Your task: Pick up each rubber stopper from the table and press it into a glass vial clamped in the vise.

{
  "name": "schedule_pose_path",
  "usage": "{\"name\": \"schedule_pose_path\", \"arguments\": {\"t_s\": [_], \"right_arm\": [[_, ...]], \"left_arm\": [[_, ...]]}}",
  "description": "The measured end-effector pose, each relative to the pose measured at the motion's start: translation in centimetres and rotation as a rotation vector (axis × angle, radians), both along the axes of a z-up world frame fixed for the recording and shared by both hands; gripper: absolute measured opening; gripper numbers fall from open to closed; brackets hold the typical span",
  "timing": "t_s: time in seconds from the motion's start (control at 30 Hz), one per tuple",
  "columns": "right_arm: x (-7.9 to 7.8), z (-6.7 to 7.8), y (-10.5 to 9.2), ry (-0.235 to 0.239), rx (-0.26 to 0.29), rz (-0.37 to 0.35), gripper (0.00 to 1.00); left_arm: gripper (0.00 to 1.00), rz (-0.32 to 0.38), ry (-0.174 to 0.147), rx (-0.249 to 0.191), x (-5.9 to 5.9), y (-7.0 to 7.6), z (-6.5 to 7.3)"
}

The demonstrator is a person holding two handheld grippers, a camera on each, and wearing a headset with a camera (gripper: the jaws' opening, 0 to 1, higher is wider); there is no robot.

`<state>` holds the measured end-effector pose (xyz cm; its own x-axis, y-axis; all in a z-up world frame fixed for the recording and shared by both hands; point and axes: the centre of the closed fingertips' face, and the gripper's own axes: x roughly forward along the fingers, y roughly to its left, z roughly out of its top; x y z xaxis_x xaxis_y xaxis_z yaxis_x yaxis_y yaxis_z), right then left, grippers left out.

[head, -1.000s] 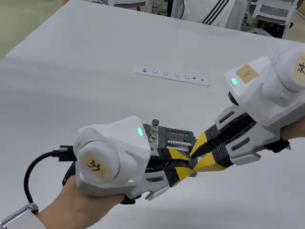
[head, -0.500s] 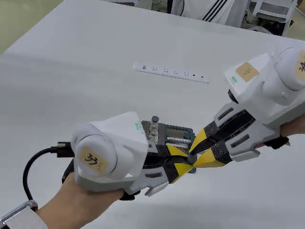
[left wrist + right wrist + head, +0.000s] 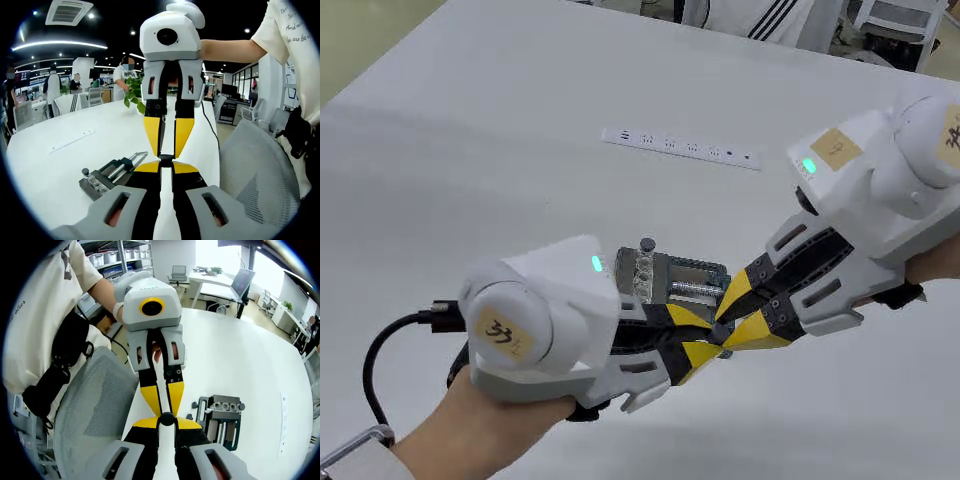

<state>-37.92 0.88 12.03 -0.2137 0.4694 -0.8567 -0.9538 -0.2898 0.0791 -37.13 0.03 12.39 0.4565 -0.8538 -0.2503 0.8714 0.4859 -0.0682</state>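
The left hand-held gripper (image 3: pixel 166 167) and right hand-held gripper (image 3: pixel 166 426) are both pinching a small black rubber stopper (image 3: pixel 166 418). One should be releasing gently, with the grey metal vise (image 3: pixel 672 280) waiting at eleven o'clock.

Your small, dark, round rubber stopper (image 3: pixel 166 418) is pinched right where the yellow tips of the left gripper (image 3: pixel 712 342) and right gripper (image 3: pixel 730 322) meet, though I can't tell which one's actually gripping it. In the head view, the grey metal vise (image 3: pixel 685 278) sits flat on the table at about 10 o'clock from the stopper. It clamps a row of clear glass vials (image 3: pixel 642 274) upright, and the one at the 12 o'clock end has a dark top.
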Motion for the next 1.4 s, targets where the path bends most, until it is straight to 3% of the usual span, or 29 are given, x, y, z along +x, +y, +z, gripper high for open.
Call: {"name": "schedule_pose_path", "arguments": {"t_s": [0.13,0.3,0.6,0.7,0.77,0.87,1.0,1.2,1.4], "right_arm": [[0.5,-0.3,0.0,-0.016,-0.009,0.001,0.06],[1.2,-0.7,-0.4,-0.018,-0.029,-0.007,0.06],[2.0,-1.5,-0.3,-0.023,-0.048,-0.001,0.06],[2.4,-2.0,-0.1,-0.032,-0.062,0.015,0.06],[2.7,-2.2,0.0,-0.038,-0.069,0.022,0.06],[3.5,-2.4,0.4,-0.051,-0.079,0.038,0.06],[4.6,-2.5,0.9,-0.068,-0.089,0.059,0.06],[6.9,-2.6,2.2,-0.111,-0.108,0.105,0.06],[9.3,-2.8,3.5,-0.169,-0.126,0.152,0.06]], "left_arm": [[0.08,0.013,0.009,-0.003,0.3,0.3,-0.3],[0.31,0.086,0.016,0.039,1.3,1.8,-1.4],[0.6,0.215,0.088,0.094,2.4,5.6,-3.8],[0.72,0.258,0.112,0.118,2.9,7.7,-4.9],[0.77,0.271,0.146,0.126,2.7,8.3,-5.4],[0.86,0.29,0.172,0.153,2.5,9.4,-6.2],[0.98,0.31,0.183,0.18,2.5,10.5,-7.0],[0.99,0.336,0.218,0.185,2.2,11.5,-7.9],[0.99,0.361,0.218,0.178,2.2,12.1,-7.8]]}}
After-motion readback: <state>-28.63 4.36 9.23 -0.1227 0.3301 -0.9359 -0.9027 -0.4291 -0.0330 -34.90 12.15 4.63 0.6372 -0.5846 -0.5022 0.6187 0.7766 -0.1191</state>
